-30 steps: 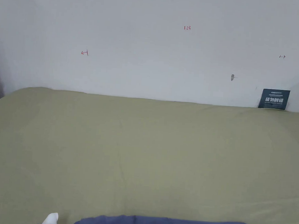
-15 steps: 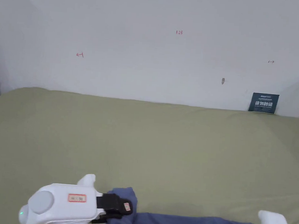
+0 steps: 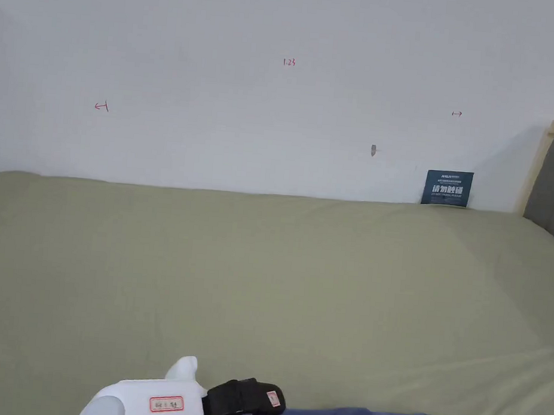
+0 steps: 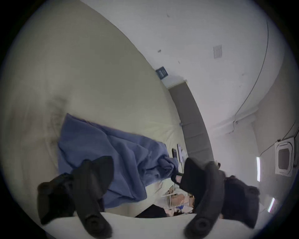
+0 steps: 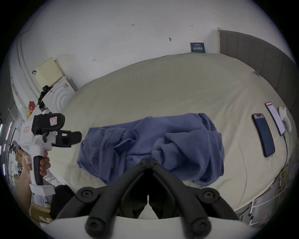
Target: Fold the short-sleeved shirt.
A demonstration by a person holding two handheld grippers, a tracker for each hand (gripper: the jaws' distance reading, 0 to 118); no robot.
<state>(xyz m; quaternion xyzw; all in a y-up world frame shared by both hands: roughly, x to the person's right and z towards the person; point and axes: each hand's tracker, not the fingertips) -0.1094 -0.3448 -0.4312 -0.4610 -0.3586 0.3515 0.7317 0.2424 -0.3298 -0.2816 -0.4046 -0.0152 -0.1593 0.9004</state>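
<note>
Since half a second ago, left tool (image 5: 76, 139) is letting go of the blue shirt (image 5: 153, 145) crumpled on the bed (image 3: 264, 276), jaws spread, while right tool (image 5: 148, 162) is pinching its near edge.

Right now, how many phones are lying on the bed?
2. A dark phone with a black screen lies on the pale green bed sheet, right of the crumpled blue shirt. A white-edged phone with a lit screen lies just beyond it. Others could be hidden.
</note>
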